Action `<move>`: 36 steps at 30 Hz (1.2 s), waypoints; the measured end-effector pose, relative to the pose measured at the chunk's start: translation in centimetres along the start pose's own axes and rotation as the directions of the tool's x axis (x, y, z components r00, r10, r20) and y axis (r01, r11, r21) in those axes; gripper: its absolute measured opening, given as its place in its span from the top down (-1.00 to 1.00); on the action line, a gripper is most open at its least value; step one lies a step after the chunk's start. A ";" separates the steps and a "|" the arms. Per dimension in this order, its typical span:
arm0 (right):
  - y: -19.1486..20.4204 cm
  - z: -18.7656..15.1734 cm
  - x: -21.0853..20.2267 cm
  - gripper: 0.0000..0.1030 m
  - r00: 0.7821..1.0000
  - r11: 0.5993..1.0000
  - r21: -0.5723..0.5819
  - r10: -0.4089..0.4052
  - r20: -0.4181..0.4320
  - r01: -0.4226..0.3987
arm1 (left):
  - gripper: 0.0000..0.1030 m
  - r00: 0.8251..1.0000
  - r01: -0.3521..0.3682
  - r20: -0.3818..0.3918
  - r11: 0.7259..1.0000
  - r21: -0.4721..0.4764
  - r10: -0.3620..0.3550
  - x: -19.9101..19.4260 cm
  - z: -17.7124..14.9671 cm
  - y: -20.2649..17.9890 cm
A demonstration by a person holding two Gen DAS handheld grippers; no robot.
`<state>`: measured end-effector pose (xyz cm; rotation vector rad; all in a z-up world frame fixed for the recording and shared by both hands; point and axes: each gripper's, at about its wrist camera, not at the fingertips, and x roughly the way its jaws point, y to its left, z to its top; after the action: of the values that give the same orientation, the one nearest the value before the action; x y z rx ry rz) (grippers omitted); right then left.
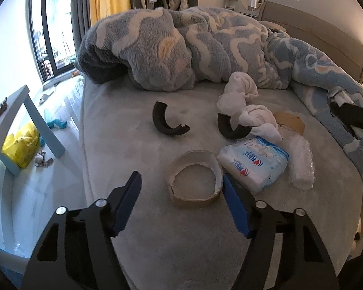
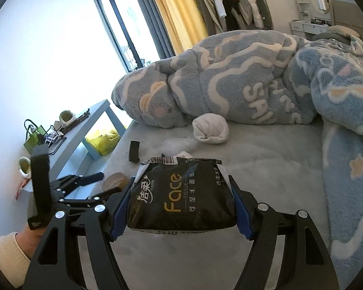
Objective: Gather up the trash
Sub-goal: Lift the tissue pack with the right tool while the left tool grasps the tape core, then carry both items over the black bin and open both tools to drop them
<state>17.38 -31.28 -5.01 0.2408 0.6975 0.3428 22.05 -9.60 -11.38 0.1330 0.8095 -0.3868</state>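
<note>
Grey bed (image 1: 138, 229) | left gripper (image 1: 181, 191) fingers spread | right gripper (image 2: 181, 207) pinching black tissue pack (image 2: 181, 193)

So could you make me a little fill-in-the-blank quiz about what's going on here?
1. The right hand-held gripper is shut on a ____ tissue pack.
2. The left hand-held gripper is ____.
3. The cardboard ring lies on the ____.

Missing words: black; open; bed

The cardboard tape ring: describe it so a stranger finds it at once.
On the grey bed, in front of the blue fleece blanket, the cardboard tape ring lies flat left of a white-blue tissue pack. Unlike the black curved pieces beyond, it is a closed tan loop.
</note>
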 end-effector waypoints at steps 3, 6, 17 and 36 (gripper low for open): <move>0.7 0.2 0.4 -0.41 1.000 1.000 -0.012 0.017 -0.005 -0.017 | -0.09 0.999 0.038 -0.016 0.999 -0.024 -0.038 0.3 0.0 0.1; 1.4 0.4 0.7 -0.41 1.000 0.999 -0.012 0.030 -0.009 -0.030 | 0.07 0.998 0.053 -0.013 0.998 -0.033 -0.054 -0.1 -0.1 0.1; 6.1 1.8 2.6 -0.41 0.997 0.995 -0.052 0.080 -0.011 -0.081 | 0.08 0.999 0.024 0.030 0.994 -0.104 -0.021 -2.7 -0.7 4.7; 19.9 1.7 10.6 -0.41 0.977 0.965 -0.179 0.171 -0.127 -0.192 | 0.08 0.995 -0.086 -0.068 0.976 -0.198 0.074 -4.8 -5.6 16.2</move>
<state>21.55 -9.13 -3.36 0.1037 0.7478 0.5987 21.57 8.15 -12.23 -0.0118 0.8951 -0.2238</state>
